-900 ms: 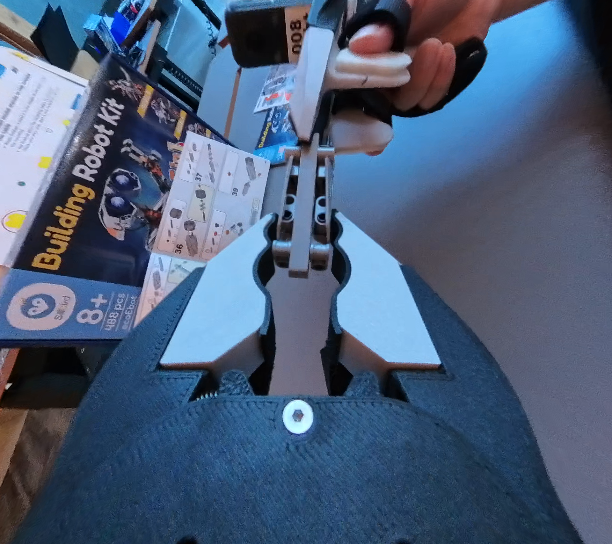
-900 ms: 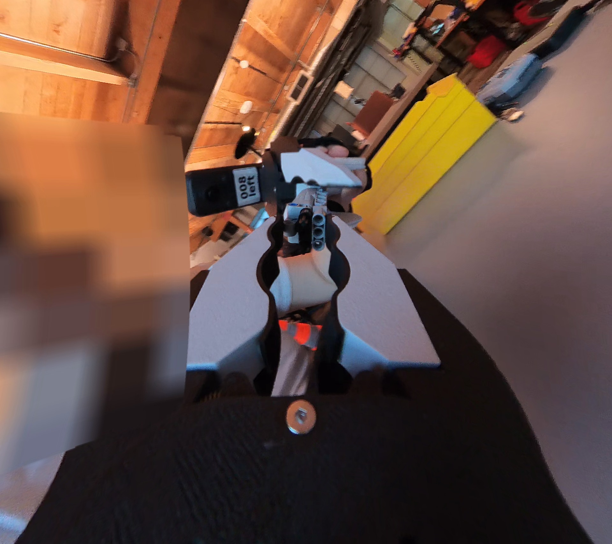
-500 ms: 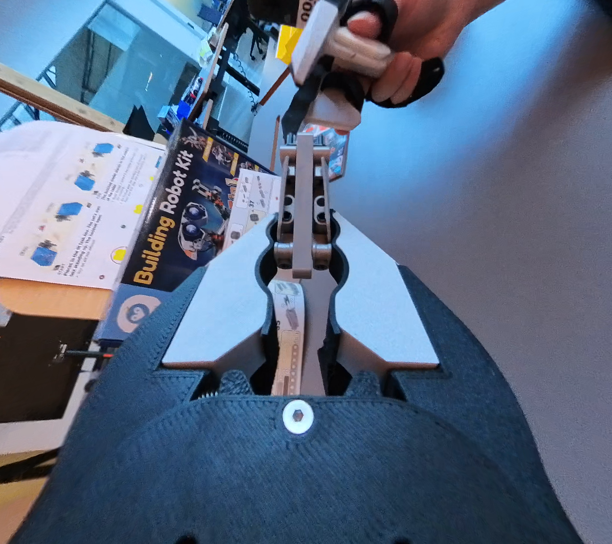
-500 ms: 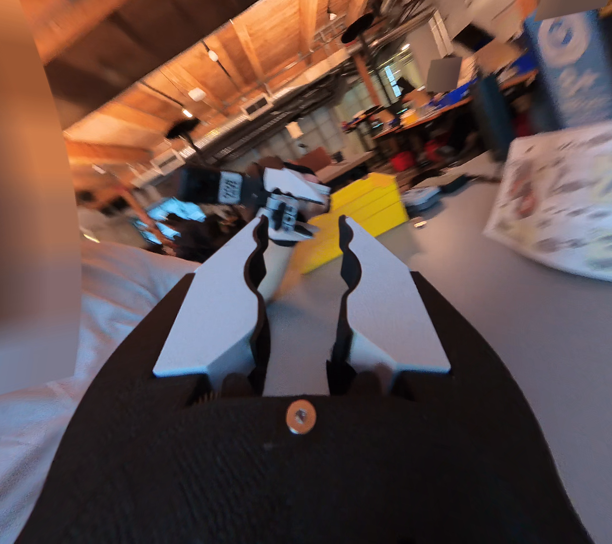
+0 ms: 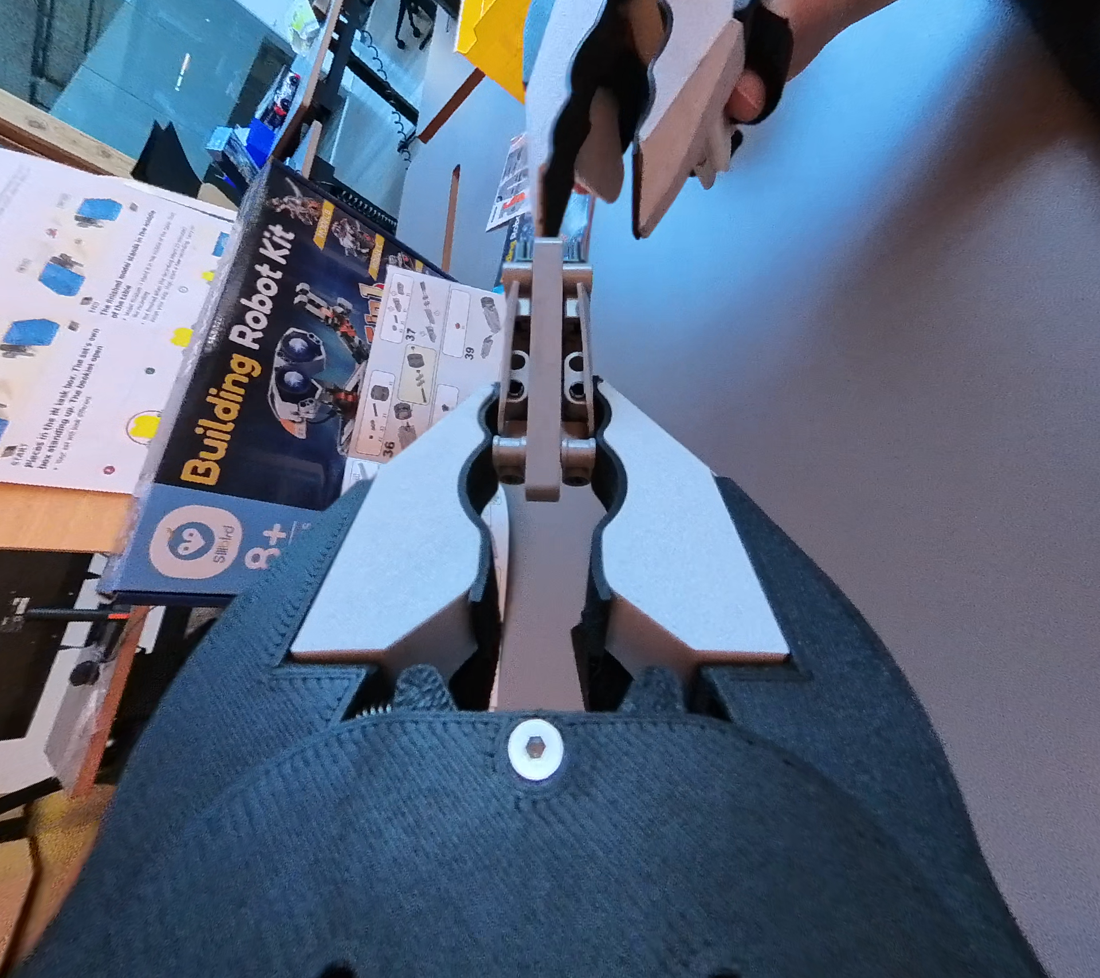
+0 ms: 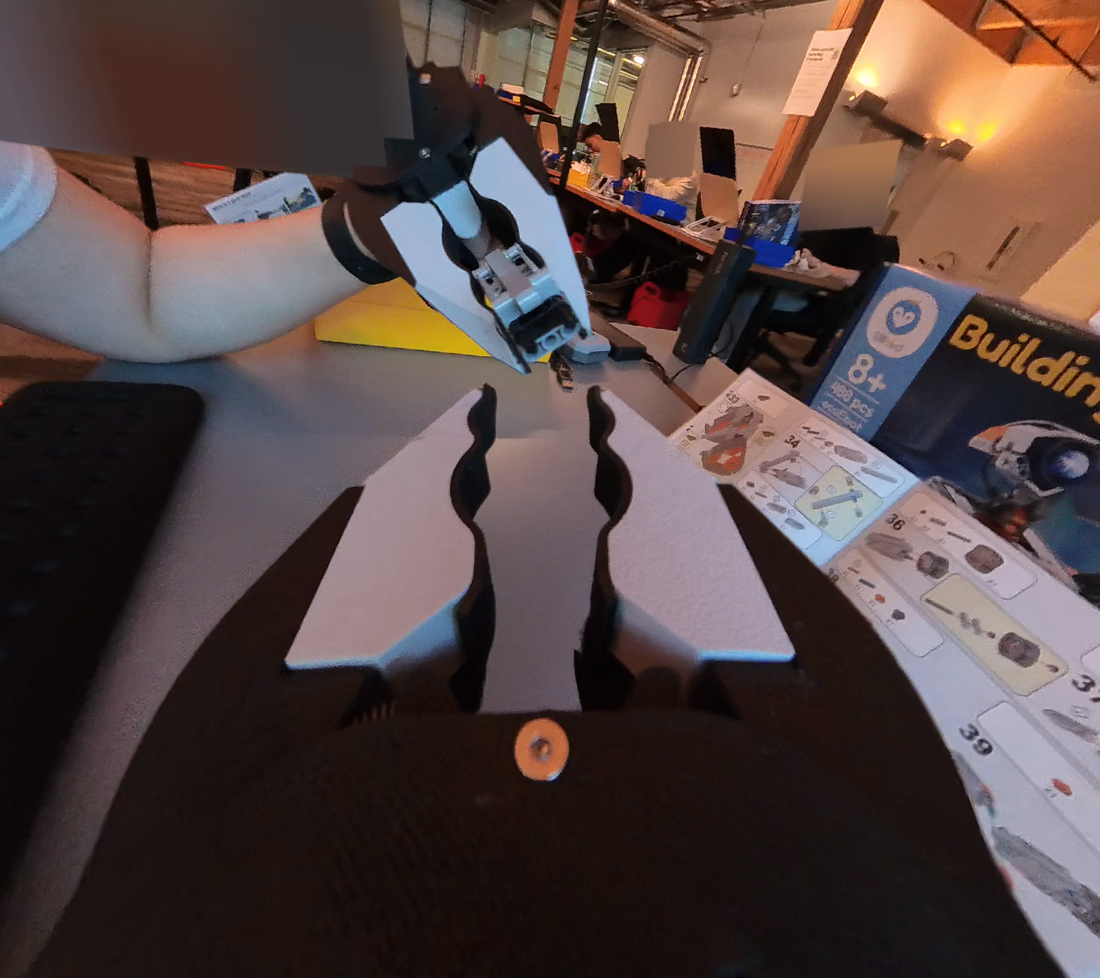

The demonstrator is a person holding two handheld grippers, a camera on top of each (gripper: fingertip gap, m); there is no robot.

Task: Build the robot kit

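My left gripper [image 5: 544, 388] is shut on a grey brick assembly [image 5: 543, 354] of holed beams, held above the grey table [image 5: 863, 413]. The assembly sticks out forward past the fingertips. My right gripper [image 5: 592, 234] hangs just above the assembly's far end, open and empty, with a hand behind it. In the right wrist view my right gripper [image 6: 538, 391] is open with only table between its fingers. Just beyond it, the left gripper [image 6: 553, 351] points down at it with the grey and black assembly [image 6: 524, 306] in its jaws.
A dark blue kit box [image 5: 256, 384] stands at the table's edge, also in the right wrist view [image 6: 982, 384]. An open instruction booklet [image 6: 863, 533] lies against it. A black mat [image 6: 77, 503] lies left. A yellow bin [image 6: 405, 318] sits behind. A white printed sheet [image 5: 77, 324] lies far left.
My right gripper has let go of the assembly's far end, opened and pulled back, then swung round to face the left gripper. My left gripper keeps hold of the assembly.
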